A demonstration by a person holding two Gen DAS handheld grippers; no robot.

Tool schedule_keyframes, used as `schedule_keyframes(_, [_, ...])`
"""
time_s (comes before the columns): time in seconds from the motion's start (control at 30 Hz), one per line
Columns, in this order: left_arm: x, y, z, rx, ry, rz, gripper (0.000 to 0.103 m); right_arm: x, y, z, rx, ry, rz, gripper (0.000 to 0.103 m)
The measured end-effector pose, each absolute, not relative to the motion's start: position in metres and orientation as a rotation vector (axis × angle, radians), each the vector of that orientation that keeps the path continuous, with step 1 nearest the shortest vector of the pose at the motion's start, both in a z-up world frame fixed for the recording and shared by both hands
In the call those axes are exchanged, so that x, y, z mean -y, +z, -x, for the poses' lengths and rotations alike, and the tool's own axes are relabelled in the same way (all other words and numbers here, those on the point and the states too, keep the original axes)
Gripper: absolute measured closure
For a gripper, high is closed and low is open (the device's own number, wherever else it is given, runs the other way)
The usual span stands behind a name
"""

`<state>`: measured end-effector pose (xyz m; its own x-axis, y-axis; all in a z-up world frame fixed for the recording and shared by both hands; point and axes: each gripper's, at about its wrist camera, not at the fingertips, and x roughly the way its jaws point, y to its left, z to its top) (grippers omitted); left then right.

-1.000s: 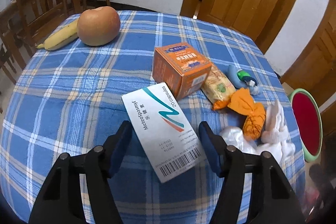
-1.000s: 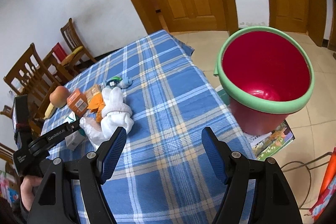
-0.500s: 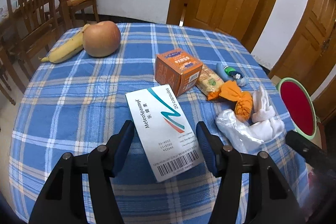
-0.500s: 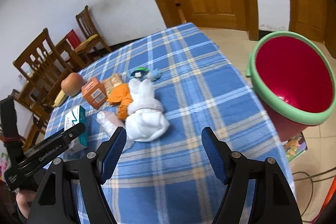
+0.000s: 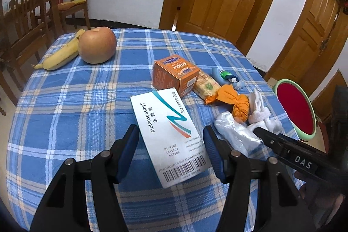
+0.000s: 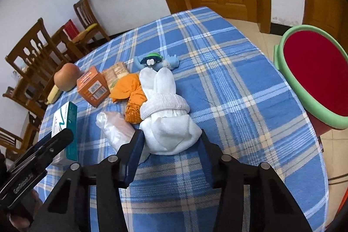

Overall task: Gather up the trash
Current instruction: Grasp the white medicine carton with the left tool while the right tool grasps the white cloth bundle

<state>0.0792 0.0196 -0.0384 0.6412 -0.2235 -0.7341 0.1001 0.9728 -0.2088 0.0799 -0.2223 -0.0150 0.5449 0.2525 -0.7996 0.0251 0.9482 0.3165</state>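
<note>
My left gripper (image 5: pixel 170 145) is shut on a white medicine box (image 5: pixel 167 129), held just above the blue plaid table (image 5: pixel 65 112). The same box (image 6: pixel 65 121) shows at the left of the right wrist view, behind a left finger (image 6: pixel 54 145). My right gripper (image 6: pixel 170 142) is closing around a rolled white sock bundle (image 6: pixel 167 123) that lies on the cloth, and its pads touch the bundle's sides. A right finger (image 5: pixel 282 145) reaches in beside the sock (image 5: pixel 261 110). The red bin with a green rim (image 6: pixel 278 53) (image 5: pixel 305 136) stands beyond the table's right edge.
Close by the sock lie a clear plastic bag (image 6: pixel 115 127), an orange cloth (image 6: pixel 132 92), a snack packet (image 6: pixel 115 73), an orange box (image 6: pixel 92 86) and a blue toy (image 6: pixel 156 60). An apple (image 5: pixel 96 45) and banana (image 5: pixel 61 55) sit far left. Wooden chairs (image 5: pixel 21 14) stand behind.
My right gripper swung from the bin over to the sock bundle, came down, and its jaws narrowed around it. My left gripper kept the medicine box and rose slightly.
</note>
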Motion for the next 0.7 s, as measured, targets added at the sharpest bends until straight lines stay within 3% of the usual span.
schedule_keyframes(0.6, [-0.036,-0.043,-0.081,-0.856,-0.334,0.264,0.042,0.207,-0.015,-0.08,-0.976,0.008,-0.261,0.055])
schedule_keyframes(0.7, [-0.034,-0.046,-0.084,-0.87,-0.355,0.264,0.042,0.206,-0.015,-0.077,-0.962,-0.024,-0.255,0.068])
